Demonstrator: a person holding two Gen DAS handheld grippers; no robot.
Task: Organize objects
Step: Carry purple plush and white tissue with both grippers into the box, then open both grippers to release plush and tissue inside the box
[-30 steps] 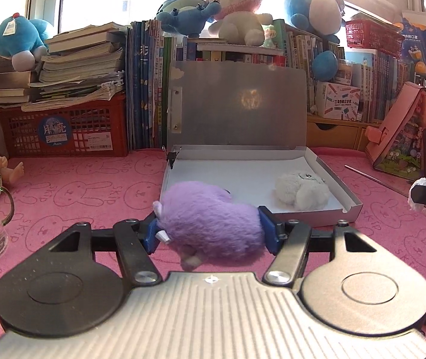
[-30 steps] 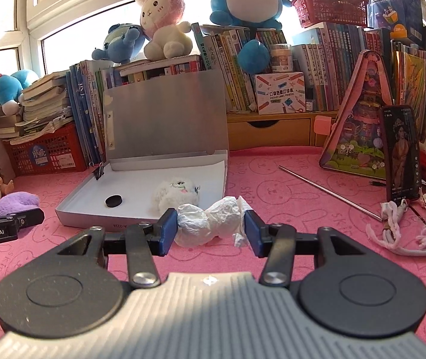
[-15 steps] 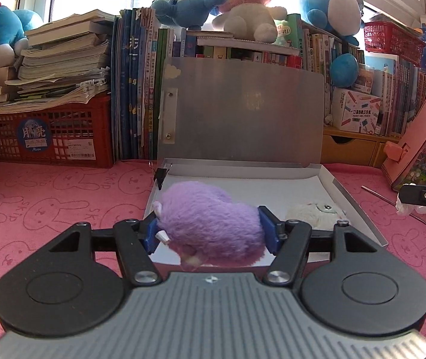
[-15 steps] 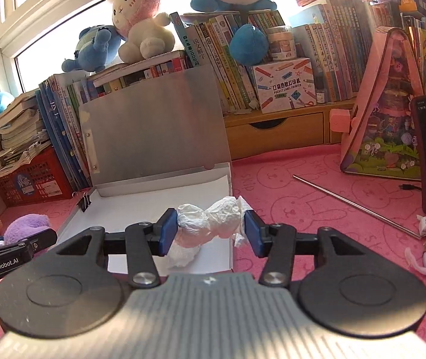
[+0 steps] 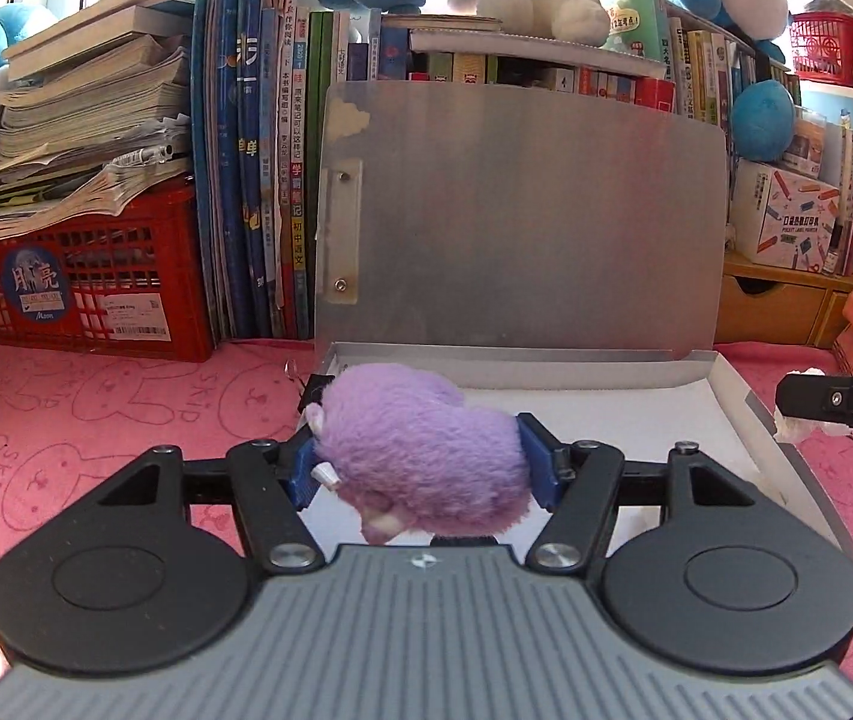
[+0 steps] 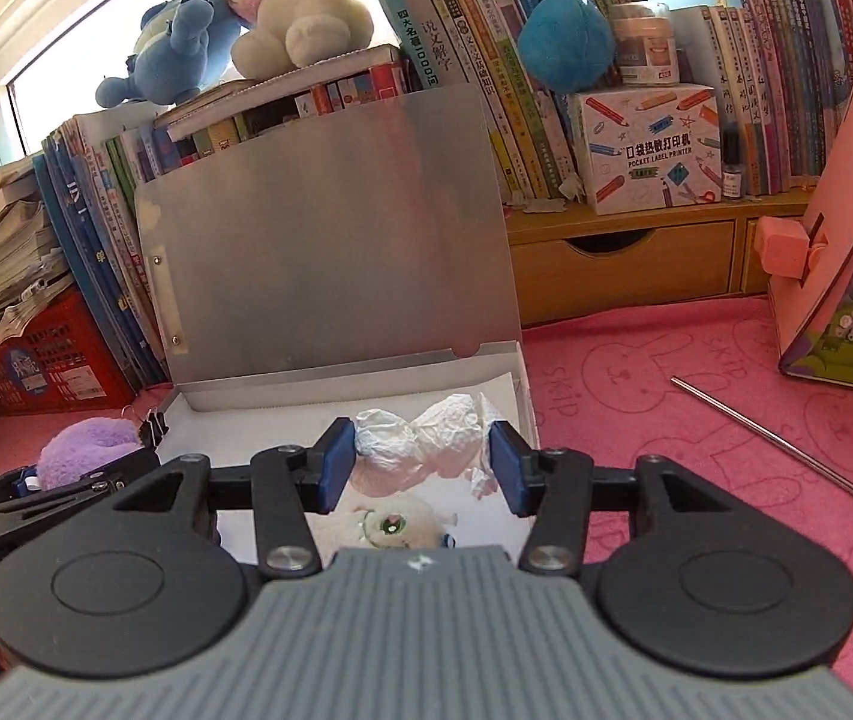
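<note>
Currently left claw clamps purple plush; right claw clamps crumpled tissue, white box directly beneath both.

A home is shown, most likely a child's room or study corner by a sunlit window. A pink mat printed with rabbit outlines is spread over the surface. Upright rows of schoolbooks are lined along the back, and loose workbooks are stacked on a red plastic crate. Blue and pink-and-white plush toys are perched on the books, beside a low wooden drawer unit carrying a pocket label printer box.
</note>
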